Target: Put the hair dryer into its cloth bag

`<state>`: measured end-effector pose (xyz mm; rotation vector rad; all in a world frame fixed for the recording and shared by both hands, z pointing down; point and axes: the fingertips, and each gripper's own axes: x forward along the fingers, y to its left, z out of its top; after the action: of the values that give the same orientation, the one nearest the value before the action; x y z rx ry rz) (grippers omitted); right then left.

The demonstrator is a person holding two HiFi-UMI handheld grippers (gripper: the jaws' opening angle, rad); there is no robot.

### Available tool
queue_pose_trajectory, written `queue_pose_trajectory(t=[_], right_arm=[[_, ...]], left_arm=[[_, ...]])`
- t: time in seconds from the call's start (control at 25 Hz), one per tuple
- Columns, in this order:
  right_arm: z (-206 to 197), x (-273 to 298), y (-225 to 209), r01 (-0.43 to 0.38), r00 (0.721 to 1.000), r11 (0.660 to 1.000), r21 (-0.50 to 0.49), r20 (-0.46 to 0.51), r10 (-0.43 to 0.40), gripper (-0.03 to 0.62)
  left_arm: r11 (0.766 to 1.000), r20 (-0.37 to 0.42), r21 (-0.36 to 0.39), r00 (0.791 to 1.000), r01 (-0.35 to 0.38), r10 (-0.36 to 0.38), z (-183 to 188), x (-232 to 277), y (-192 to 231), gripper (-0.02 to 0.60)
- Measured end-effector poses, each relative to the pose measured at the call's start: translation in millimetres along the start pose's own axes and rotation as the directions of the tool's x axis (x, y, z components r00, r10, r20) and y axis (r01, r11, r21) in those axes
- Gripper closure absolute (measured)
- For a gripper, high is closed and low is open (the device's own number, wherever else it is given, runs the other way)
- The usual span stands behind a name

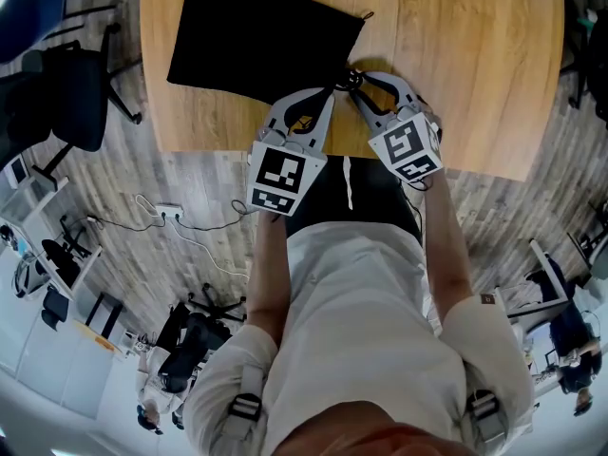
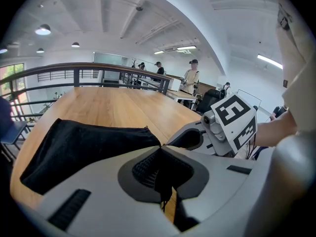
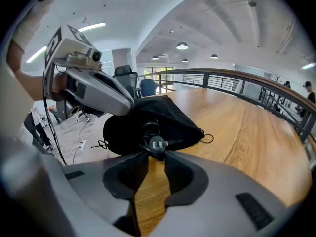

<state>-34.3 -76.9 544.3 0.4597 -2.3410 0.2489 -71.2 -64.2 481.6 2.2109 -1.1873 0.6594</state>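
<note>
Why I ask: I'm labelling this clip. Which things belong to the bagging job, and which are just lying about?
Job: cloth bag, pinched by the left gripper; plug, held by the right gripper. Dryer body not visible.
Lying about: office chair; power strip on the floor.

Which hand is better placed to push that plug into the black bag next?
Right, probably. The right gripper pinches the plug just in front of the cloth bag, while the left gripper is clamped on the bag's fabric edge, holding it.

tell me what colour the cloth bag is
The cloth bag is plain black; the head view shows it best, flat on the wooden table.
</note>
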Motion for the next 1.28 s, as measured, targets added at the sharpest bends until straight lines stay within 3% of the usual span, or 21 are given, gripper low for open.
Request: queue_pose_trajectory(t=[1.28], right_arm=[[18.7,46.0,7.3,-0.078,0.996,0.997,-0.007,0.04,0.079,0.476]], left_arm=[[0.998,-0.032,-0.04,0.999,0.039,-0.04,-22.9,13.1,-0.7,0.558]])
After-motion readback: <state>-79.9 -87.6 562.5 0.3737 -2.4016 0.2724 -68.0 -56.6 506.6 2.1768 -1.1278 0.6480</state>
